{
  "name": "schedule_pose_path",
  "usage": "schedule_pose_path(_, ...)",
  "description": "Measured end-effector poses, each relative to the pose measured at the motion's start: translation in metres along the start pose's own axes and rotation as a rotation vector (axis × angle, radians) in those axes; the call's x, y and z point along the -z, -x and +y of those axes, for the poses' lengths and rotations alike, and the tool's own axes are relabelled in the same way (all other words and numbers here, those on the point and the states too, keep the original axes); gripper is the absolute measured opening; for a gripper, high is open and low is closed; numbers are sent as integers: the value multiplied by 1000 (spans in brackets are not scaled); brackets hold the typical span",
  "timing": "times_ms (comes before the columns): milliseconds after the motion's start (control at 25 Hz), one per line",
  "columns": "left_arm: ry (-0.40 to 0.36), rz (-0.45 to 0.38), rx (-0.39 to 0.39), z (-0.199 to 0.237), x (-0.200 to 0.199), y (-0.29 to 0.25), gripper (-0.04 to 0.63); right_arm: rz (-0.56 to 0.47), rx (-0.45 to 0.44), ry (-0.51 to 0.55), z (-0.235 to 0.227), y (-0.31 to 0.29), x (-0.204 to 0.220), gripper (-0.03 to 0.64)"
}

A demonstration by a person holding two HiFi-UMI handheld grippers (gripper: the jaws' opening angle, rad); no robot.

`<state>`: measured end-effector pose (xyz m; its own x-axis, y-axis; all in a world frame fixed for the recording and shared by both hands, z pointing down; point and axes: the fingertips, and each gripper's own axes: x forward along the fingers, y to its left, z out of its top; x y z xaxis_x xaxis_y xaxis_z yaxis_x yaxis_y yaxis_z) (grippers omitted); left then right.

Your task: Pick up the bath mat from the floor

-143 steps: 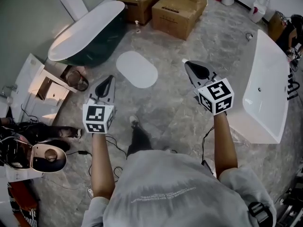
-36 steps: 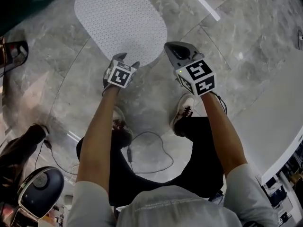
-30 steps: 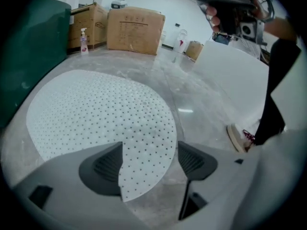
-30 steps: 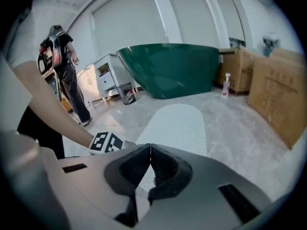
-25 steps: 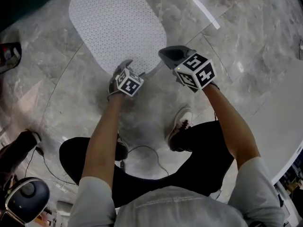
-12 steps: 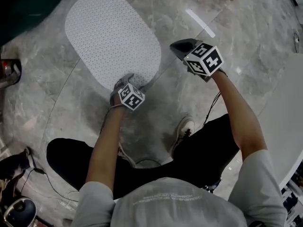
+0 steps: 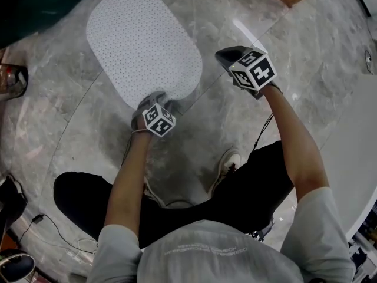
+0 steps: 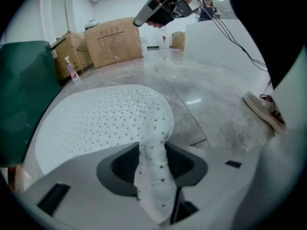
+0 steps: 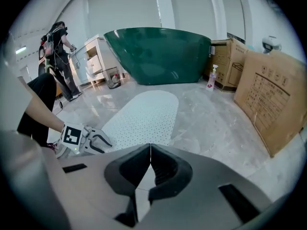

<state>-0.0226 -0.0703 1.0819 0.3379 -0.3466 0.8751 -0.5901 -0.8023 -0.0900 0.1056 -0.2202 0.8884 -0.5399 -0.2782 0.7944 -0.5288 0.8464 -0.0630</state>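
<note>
The bath mat [image 7: 144, 43] is a white oval with small dots, lying flat on the grey marble floor; it also shows in the left gripper view [image 8: 96, 123] and the right gripper view [image 9: 144, 114]. My left gripper [image 7: 158, 97] is at the mat's near edge. Its jaws have just been closing, and a raised fold of the mat is pinched between them [image 8: 152, 162]. My right gripper [image 7: 224, 55] hovers over bare floor just right of the mat, shut with nothing between its fingers [image 9: 150, 150].
A dark green bathtub [image 9: 158, 54] stands beyond the mat. Cardboard boxes [image 9: 271, 95] and a spray bottle [image 9: 211, 78] are to its right. A white tub [image 7: 362, 158] fills the right edge. The person's shoe [image 7: 228, 161] sits near behind the grippers.
The left gripper has settled at the mat's near edge and closed on a fold of it. The right gripper has shifted right and up, off the mat's side.
</note>
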Motion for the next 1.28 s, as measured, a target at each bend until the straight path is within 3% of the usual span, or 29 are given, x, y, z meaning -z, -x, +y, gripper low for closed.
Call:
schedule_pose_path(240, 65, -14, -154, 38, 4, 3, 261, 4, -28, 145, 33, -3, -16, 15)
schedule_pose_path(360, 74, 3, -190, 48, 5, 2, 261, 53, -66, 267, 56, -9, -13, 15)
schedule_pose_path(520, 31, 31, -207, 56, 1, 0, 267, 78, -101, 291, 66, -13, -12, 15)
schedule_pose_path(640, 46, 36, -262, 80, 1, 5, 167, 83, -78, 292, 59, -10, -10, 15)
schedule_pose_path(760, -28, 124, -220, 91, 12, -6, 172, 61, -62, 283, 54, -5, -12, 15)
schedule_pose_path(840, -94, 149, -184, 97, 14, -10, 49, 50, -41, 276, 49, -1, -15, 15)
schedule_pose_path(880, -136, 154, -166, 101, 14, -9, 48, 49, -28, 276, 46, 0, -17, 14)
schedule_pose_path(1040, -425, 131, -139, 120, 4, 5, 44, 90, -8, 252, 37, -2, -11, 15)
schedule_pose_path(1080, -462, 125, -153, 131, 0, 11, 41, 108, -12, 236, 36, -3, -7, 15)
schedule_pose_path(1160, -438, 117, -209, 164, -8, 27, 40, 152, -17, 209, 33, -7, 3, 15)
schedule_pose_path(1280, -316, 114, -302, 216, -20, 52, 40, 213, 8, 184, 24, -10, 14, 15)
